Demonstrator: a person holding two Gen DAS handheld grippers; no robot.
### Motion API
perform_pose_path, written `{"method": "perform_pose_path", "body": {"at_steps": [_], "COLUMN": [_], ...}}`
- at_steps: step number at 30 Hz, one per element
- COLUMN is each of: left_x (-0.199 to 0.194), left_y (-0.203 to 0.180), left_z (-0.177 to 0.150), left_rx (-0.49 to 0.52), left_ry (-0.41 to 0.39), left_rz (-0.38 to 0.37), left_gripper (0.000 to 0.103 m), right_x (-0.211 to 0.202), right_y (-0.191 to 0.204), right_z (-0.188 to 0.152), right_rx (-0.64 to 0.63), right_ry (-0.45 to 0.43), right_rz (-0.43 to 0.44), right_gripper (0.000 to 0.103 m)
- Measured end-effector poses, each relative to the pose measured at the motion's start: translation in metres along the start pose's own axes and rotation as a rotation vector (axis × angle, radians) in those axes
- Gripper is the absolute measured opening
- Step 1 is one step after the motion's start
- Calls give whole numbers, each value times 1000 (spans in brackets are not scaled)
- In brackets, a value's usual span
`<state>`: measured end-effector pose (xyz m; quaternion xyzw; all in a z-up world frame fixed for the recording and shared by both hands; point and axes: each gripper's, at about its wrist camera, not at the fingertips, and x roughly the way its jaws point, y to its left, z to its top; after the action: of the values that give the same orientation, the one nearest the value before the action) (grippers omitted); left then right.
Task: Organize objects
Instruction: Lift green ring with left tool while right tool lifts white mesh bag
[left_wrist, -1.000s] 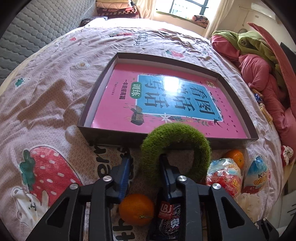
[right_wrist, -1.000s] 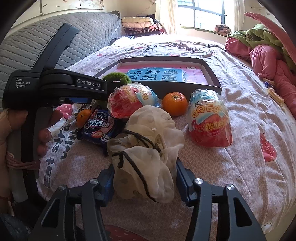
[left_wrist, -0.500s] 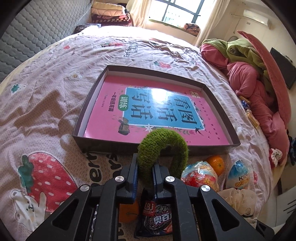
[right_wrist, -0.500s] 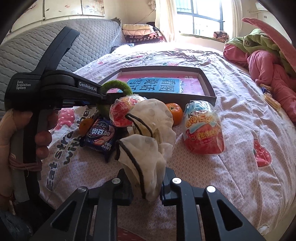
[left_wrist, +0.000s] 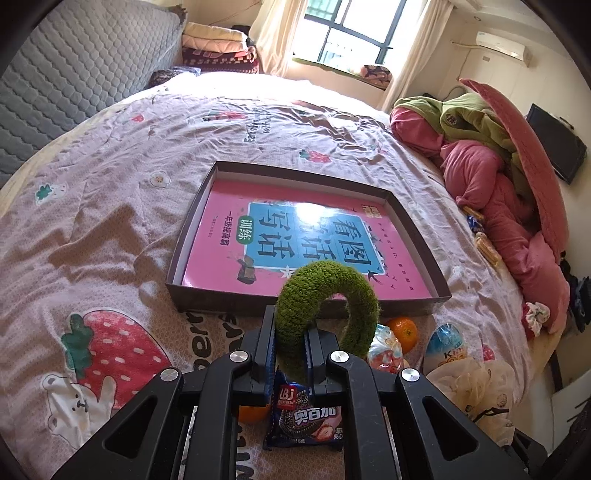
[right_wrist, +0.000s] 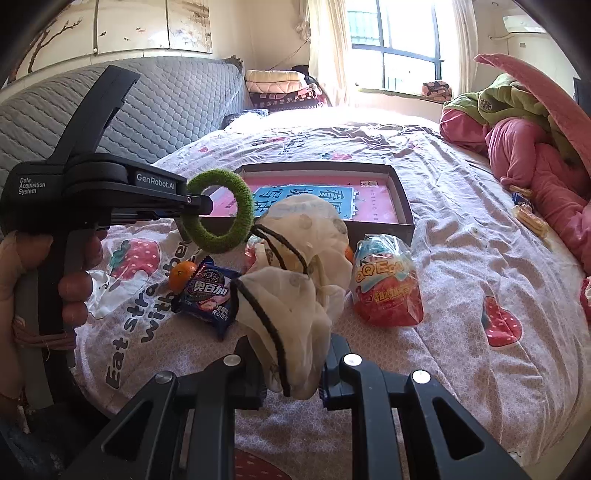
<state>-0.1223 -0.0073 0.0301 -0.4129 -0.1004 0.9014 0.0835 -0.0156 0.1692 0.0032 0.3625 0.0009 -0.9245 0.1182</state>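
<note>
My left gripper (left_wrist: 290, 349) is shut on a fuzzy green ring scrunchie (left_wrist: 328, 295) and holds it above the bed; from the right wrist view the same ring (right_wrist: 221, 210) hangs from the left gripper (right_wrist: 201, 206). My right gripper (right_wrist: 293, 373) is shut on a cream sheer scrunchie with black trim (right_wrist: 295, 280), lifted off the sheet. Ahead lies a dark shallow box (left_wrist: 184, 291) holding a pink book (left_wrist: 306, 243). On the sheet below are an Oreo packet (left_wrist: 303, 417), two oranges (left_wrist: 404, 328) (right_wrist: 181, 272) and egg-shaped toy packs (right_wrist: 388, 284).
A pile of pink and green bedding (left_wrist: 498, 177) fills the right side. A grey quilted headboard (left_wrist: 74, 59) runs along the left. Small snack packs (left_wrist: 485, 247) lie near the pile. A person's hand (right_wrist: 44, 280) grips the left tool's handle.
Both grippers closed on their scrunchies and rose, lifting the green ring and the cream scrunchie off the sheet. The box and snacks stayed in place.
</note>
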Motion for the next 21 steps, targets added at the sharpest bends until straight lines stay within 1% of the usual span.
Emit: {"method": "perform_pose_path", "body": {"at_steps": [10, 15, 17, 21], "left_x": [-28, -36, -40, -47], "left_y": [-7, -11, -14, -21], "left_z": [-5, -6, -6, -6], "left_rx": [34, 26, 28, 47], "left_ry": [-42, -47, -54, -71], "left_rz": [2, -8, -14, -7], "left_gripper": [12, 12, 12, 12], "right_x": [-15, -18, -21, -28], "right_y": [9, 15, 16, 18], "right_z": [8, 12, 15, 21], "right_rx": [-29, -48, -43, -60], "right_ry": [-56, -76, -87, -123], "right_rz": [-18, -38, -32, -64], "right_gripper": [21, 21, 21, 21]}}
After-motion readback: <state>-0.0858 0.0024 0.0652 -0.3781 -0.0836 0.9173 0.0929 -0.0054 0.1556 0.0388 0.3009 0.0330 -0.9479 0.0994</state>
